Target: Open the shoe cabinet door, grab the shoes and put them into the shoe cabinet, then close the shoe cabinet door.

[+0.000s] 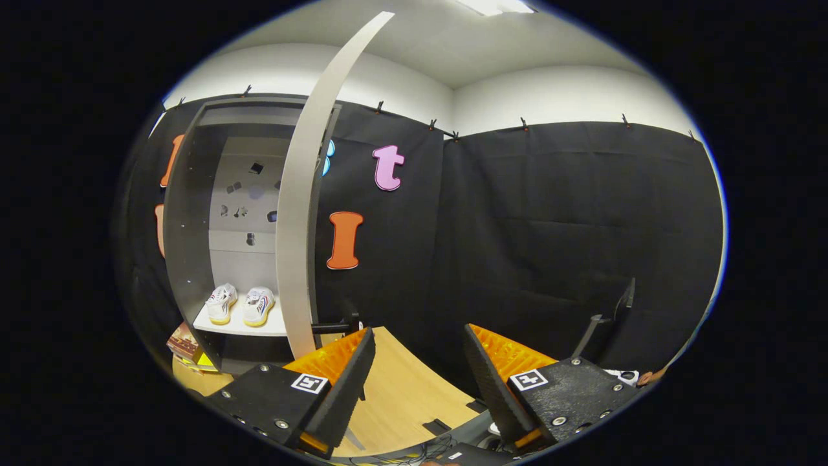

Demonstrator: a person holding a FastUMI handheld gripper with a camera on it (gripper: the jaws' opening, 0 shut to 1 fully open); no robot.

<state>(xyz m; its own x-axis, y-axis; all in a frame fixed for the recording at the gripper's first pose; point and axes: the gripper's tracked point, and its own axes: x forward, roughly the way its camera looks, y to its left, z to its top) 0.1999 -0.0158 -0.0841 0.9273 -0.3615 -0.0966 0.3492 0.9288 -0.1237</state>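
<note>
A tall grey shoe cabinet [187,226] stands beyond my left finger with its door [304,194] swung open, edge-on toward me. Inside, a pair of white shoes [239,304] with yellow soles sits side by side on the white shelf [259,329], toes facing out. My gripper [419,356] is open, its two fingers spread wide with nothing between them. It hangs over the wooden floor, to the right of the open door and well back from the cabinet. The door's lower edge reaches down just behind my left fingertip.
Black cloth walls close the booth behind and to the right. A colourful box [187,353] lies on the wooden floor [401,388] at the cabinet's foot. A dark stand [611,314] rises beyond my right finger. Cables lie near the floor's front edge.
</note>
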